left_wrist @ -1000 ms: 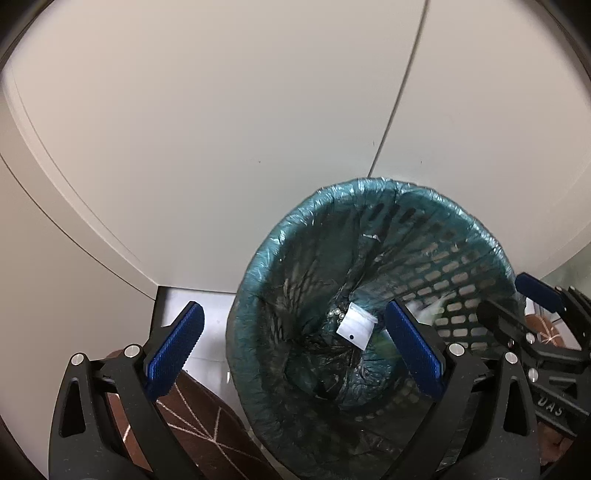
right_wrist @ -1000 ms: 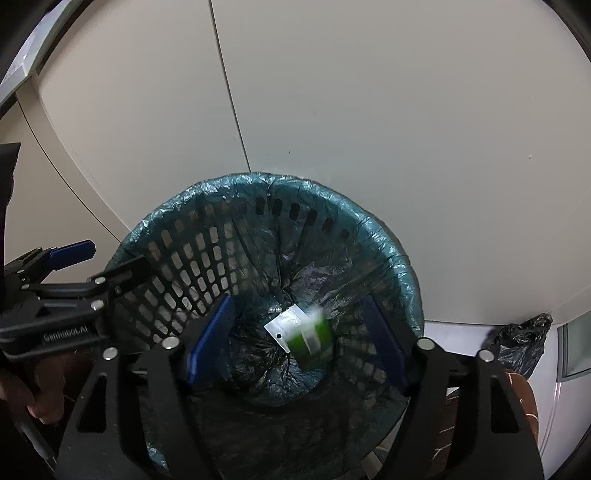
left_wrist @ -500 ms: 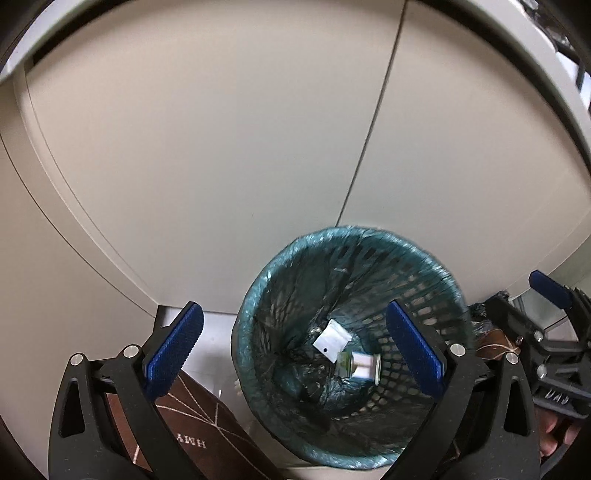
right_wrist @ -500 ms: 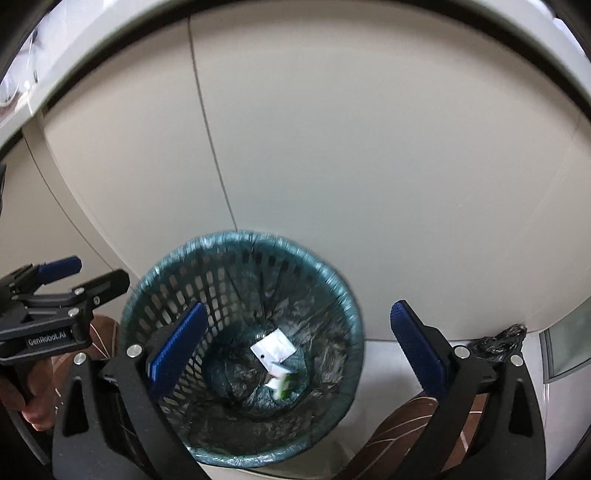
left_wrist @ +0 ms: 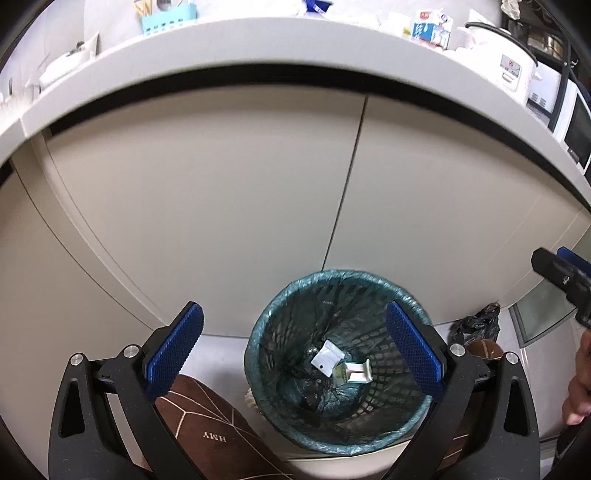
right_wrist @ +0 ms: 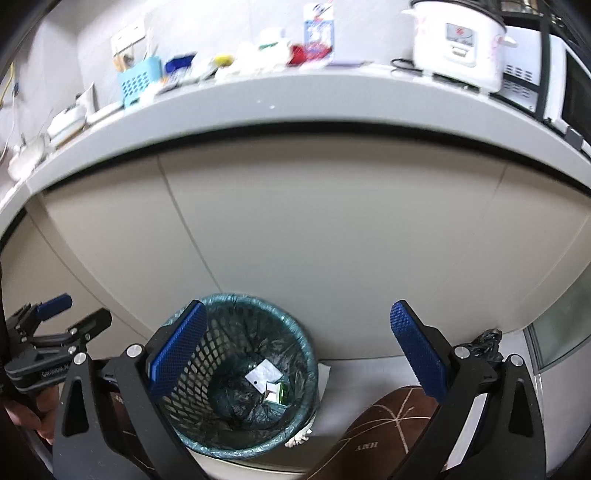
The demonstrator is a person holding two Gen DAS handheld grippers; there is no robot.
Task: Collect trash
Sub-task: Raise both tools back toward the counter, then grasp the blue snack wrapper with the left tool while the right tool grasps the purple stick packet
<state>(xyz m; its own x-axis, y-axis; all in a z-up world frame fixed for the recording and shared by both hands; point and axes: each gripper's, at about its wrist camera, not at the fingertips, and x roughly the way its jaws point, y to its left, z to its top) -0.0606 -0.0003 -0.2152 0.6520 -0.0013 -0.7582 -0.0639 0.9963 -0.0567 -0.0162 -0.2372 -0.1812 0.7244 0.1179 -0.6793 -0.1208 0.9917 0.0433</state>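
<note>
Trash: white paper scrap [left_wrist: 327,357] and small green-and-white carton [left_wrist: 352,372] at the bottom of the teal-lined wastebasket [left_wrist: 258,343], on the floor against the beige cabinet doors [left_wrist: 207,206]. Left gripper [left_wrist: 293,349] above the basket, jaws spread wide, nothing between. Right gripper [right_wrist: 297,350] likewise spread and empty; rice cooker [right_wrist: 458,44] up on the tabletop [right_wrist: 295,107].

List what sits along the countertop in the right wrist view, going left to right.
Blue basket → yellow thing, too blurred to name → red thing, also blurred → milk carton → white rice cooker → white microwave at the far right.
</note>
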